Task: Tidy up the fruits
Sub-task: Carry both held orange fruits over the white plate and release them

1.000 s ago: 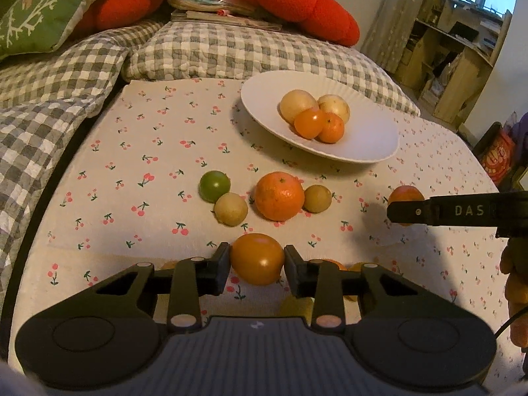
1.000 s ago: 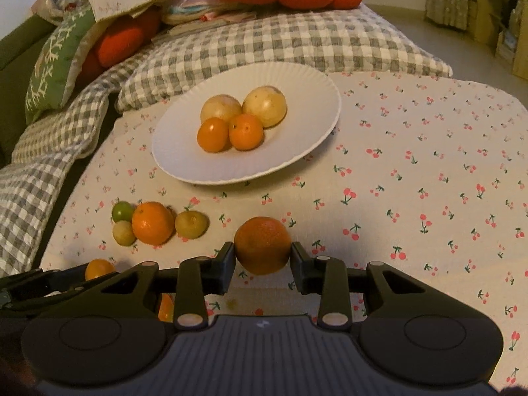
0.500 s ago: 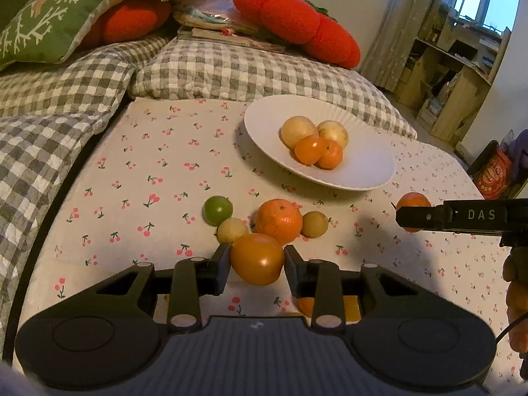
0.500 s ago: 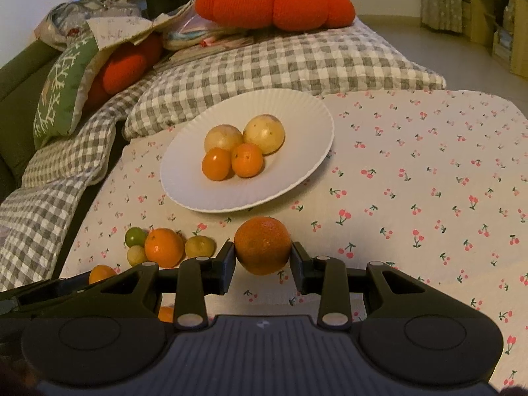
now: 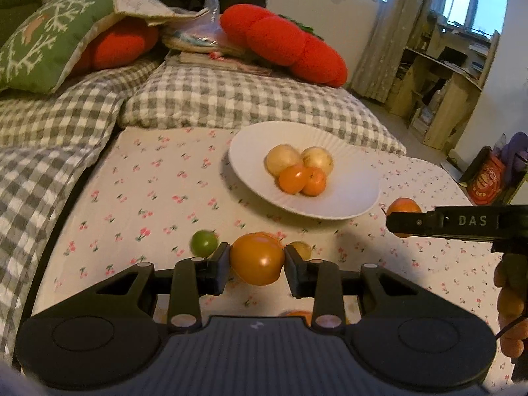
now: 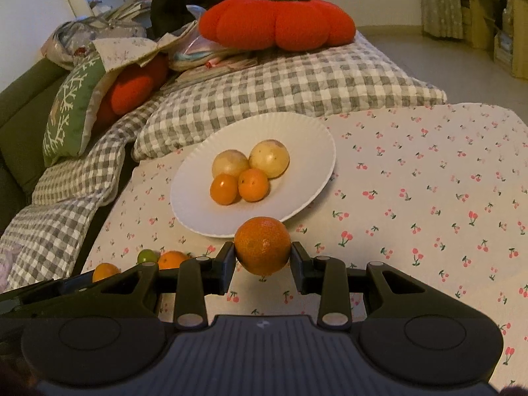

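Note:
My left gripper point(image 5: 256, 260) is shut on a smooth orange fruit point(image 5: 257, 259), held above the cherry-print cloth. My right gripper point(image 6: 263, 257) is shut on a rough-skinned mandarin point(image 6: 263, 246) just in front of the white plate point(image 6: 297, 138). The plate point(image 5: 346, 198) holds two yellow fruits and two small oranges. On the cloth lie a green lime point(image 5: 204, 242), a yellowish fruit point(image 5: 302, 249) and an orange point(image 6: 171, 259). The right gripper point(image 5: 396, 222) also shows side-on at the right of the left wrist view.
Grey checked quilts point(image 5: 231, 99) border the cloth at the back and left. Red tomato-shaped cushions point(image 6: 277, 23) and a green cushion point(image 5: 43, 46) lie behind them. Wooden shelves point(image 5: 445, 92) stand far right. Another orange fruit point(image 5: 298, 315) peeks from under my left gripper.
My left gripper has risen with its orange fruit, so the loose fruits now sit behind its fingers. In the right wrist view the plate has dropped lower, nearer the held mandarin.

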